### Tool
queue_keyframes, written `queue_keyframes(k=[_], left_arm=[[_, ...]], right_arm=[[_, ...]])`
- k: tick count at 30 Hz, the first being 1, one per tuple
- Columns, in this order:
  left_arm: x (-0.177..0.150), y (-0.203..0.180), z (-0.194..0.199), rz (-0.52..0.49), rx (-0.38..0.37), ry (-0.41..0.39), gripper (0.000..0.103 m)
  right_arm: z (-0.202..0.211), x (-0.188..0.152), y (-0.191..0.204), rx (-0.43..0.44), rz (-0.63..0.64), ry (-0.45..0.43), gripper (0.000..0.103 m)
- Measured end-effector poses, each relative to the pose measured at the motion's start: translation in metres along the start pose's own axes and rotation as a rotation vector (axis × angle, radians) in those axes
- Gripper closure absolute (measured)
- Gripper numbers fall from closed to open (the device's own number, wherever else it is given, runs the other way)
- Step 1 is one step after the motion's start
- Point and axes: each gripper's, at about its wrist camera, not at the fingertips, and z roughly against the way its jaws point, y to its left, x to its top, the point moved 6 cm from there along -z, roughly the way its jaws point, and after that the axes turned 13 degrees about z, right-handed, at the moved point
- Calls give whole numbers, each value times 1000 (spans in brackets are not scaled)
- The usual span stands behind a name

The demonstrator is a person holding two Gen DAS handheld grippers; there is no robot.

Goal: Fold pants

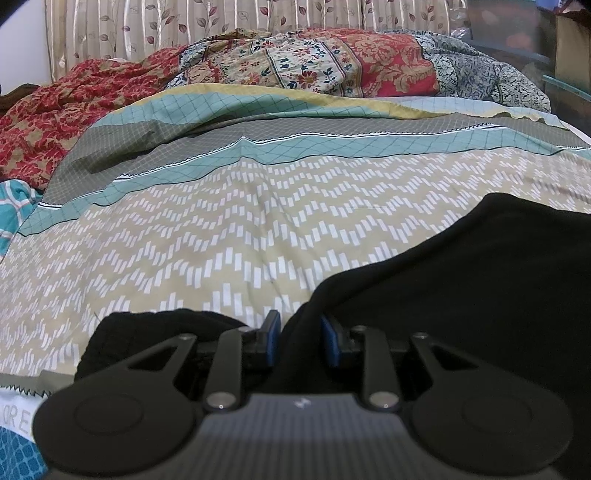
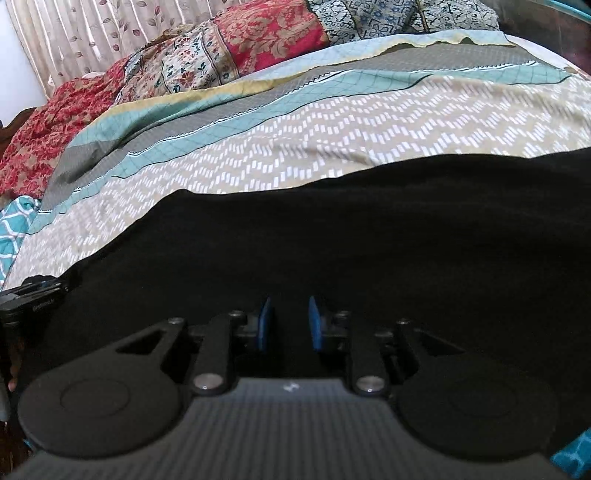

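**Black pants on bed, both tools low at the fabric**

Pants (image 2: 332, 236): plain black, matte, no seams or pockets legible in either view. In the right wrist view they lie as a broad dark sheet across the bedspread (image 2: 332, 140), from 9 o'clock to 3 o'clock, the far edge a wavy line running up toward 3 o'clock. In the left wrist view the pants (image 1: 480, 280) fill the 3 to 5 o'clock sector, with a smaller black lump at 7 o'clock beside the tool body.

Left tool (image 1: 299, 341): blue pads parted by a narrow gap. A fold of black cloth drops into that gap and covers the right pad's upper part. Whether the pads actually pinch it cannot be told.

Right tool (image 2: 288, 323): blue pads apart, gap similar, directly over black fabric. Nothing distinct seen between the pads; grip on cloth cannot be told. The left tool (image 2: 33, 299) shows at 9 o'clock in this view, at the edge of the pants.

Bed: bedspread with beige zigzag dash print near, teal and grey bands farther. Crumpled red floral and patchwork quilt (image 1: 314, 62) at 12 o'clock; leaf-print curtain (image 1: 147, 29) behind it. Teal lattice-print cloth (image 1: 14, 206) at 9 o'clock.

Containers: none identifiable.
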Motion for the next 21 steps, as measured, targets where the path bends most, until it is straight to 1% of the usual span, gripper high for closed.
queue_keyframes(k=[2,3,6,8,12,15,17,18,19,20,21], left_arm=[[-1,0,0,1,1,0,79],[-1,0,0,1,1,0,79],[0,-1,0,-2,3,-2,78],[-1,0,0,-1,3,-2,78],[-1,-1,0,-1,4,-2,78],[-1,-1,0,0,3,0,78],[3,1,1,10,-8,18,78],[8,3,6,31,-22,42,77],[14,8,15,62,-40,55,71],[22,14,30,98,-64,41,64],[29,22,51,126,-84,-4,60]], right_arm=[[13,2,5,7,-2,-11,73],[21,2,10,25,22,-28,73],[43,5,38,114,124,-75,73],[54,2,59,183,185,-92,73],[48,-8,92,292,249,-54,73],[37,-17,115,337,317,-7,73],[37,-23,131,363,366,8,73],[39,-24,139,379,402,6,73],[43,-25,148,392,452,-3,73],[48,-25,155,403,502,-18,71],[52,-26,164,418,556,-35,66]])
